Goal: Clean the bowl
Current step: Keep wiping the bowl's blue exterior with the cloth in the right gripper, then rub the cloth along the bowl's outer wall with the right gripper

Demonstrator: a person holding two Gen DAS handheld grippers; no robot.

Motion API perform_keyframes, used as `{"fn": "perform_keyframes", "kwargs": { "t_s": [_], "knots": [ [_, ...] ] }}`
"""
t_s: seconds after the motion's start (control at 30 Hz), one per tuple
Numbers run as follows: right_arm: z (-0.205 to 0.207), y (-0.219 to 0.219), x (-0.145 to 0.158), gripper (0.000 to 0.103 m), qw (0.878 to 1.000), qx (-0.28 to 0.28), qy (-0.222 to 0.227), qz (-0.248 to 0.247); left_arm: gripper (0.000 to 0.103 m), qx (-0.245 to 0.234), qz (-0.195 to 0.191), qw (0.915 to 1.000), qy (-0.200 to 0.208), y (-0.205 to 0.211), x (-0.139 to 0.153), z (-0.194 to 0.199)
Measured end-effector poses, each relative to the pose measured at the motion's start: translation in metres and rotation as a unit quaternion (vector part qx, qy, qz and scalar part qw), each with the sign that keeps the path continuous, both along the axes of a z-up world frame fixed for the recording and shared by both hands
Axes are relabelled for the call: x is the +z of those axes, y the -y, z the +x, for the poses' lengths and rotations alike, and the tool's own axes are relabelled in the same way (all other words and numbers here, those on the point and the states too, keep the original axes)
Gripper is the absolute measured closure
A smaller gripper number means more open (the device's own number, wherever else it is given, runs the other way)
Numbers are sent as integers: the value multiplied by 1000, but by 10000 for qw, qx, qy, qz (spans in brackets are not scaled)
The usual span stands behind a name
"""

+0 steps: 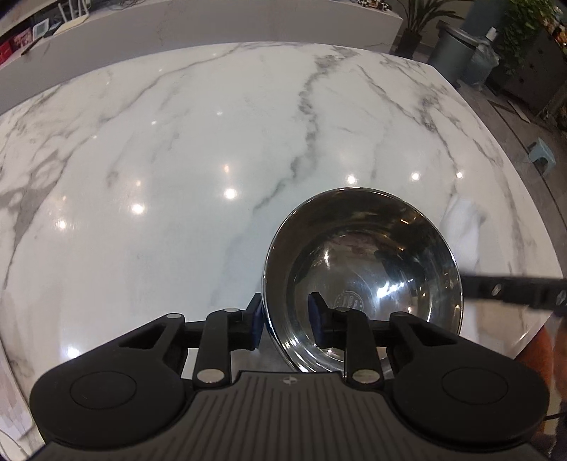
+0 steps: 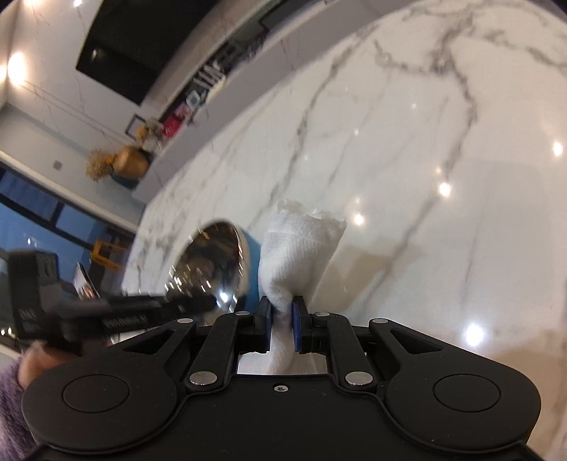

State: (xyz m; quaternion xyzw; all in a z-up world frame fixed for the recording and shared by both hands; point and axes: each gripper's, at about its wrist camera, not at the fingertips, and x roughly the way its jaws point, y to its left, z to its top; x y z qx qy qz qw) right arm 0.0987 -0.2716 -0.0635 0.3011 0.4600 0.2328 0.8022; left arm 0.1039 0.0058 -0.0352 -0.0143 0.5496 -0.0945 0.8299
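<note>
Steel bowl (image 1: 361,280) rim pinched in your left gripper (image 1: 287,319); right gripper (image 2: 281,319) clamps the white cloth (image 2: 301,244). Next, wipe inside.

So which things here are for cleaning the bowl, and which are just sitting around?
For the job:
- steel bowl, its wall pinched by the left gripper
- white cloth, held in the right gripper

Just lying about:
- marble table
- grey bin
- potted plant
- small green stool
- golden vase
</note>
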Motion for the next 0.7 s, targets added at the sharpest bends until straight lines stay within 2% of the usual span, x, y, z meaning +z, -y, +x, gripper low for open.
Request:
{"fn": "perform_keyframes", "kwargs": {
  "t_s": [0.3, 0.7],
  "knots": [
    [8, 2, 18, 91, 9993, 174, 206, -257, 82, -265, 102, 9995, 118, 6, 0, 0],
    [18, -6, -5, 91, 9991, 347, -89, -217, 82, -366, 175, 9991, 129, 5, 0, 2]
  ]
}}
